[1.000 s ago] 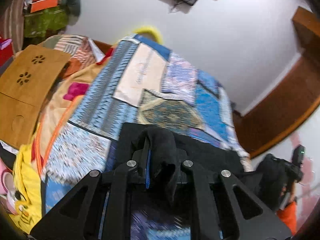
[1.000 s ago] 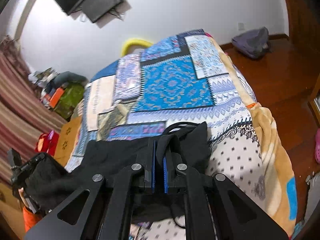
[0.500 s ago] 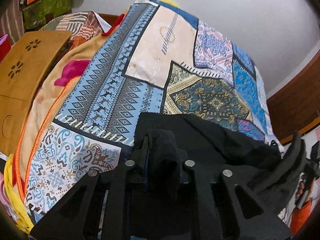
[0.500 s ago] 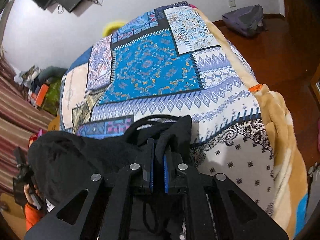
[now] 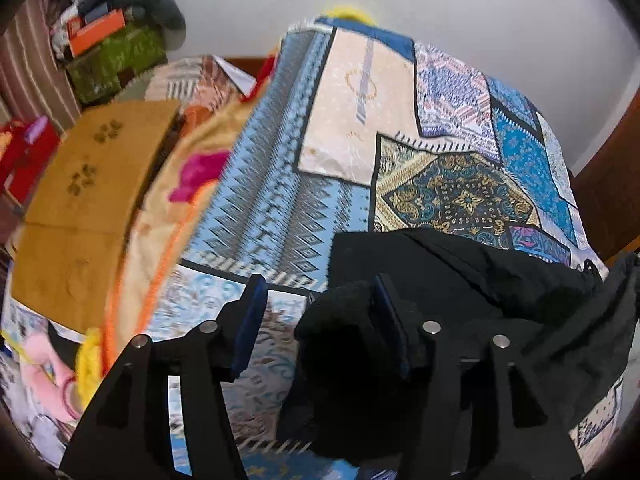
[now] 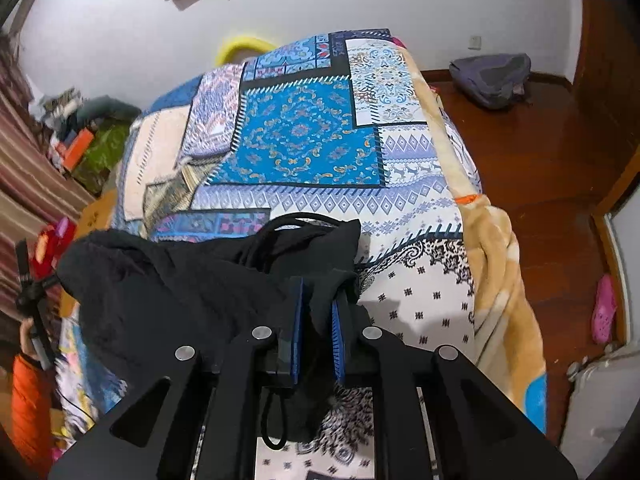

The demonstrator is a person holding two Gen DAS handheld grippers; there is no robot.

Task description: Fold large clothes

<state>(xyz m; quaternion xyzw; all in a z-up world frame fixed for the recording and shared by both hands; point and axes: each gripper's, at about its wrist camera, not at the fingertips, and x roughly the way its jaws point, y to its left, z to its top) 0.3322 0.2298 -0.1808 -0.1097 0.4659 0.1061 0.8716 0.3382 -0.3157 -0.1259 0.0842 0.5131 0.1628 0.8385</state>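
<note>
My left claw (image 5: 320, 312) was spreading, its jaws wide, and a bunch of the black garment (image 5: 460, 276) clung only to its right-hand pad. My right claw (image 6: 316, 320) was easing apart too, cloth between its pads. The garment lay on the quilt (image 6: 300, 140), at its near end. If that clinging bunch snagged, the fold could drag askew; the drawstring (image 6: 272, 424) might catch.

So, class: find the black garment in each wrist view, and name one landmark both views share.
Left wrist view: the black garment lies lower right on the patchwork bedspread, a bunch between the jaws.
Right wrist view: it lies lower left to centre.
Shared landmark: the yellow object behind the bed's far end.
</note>
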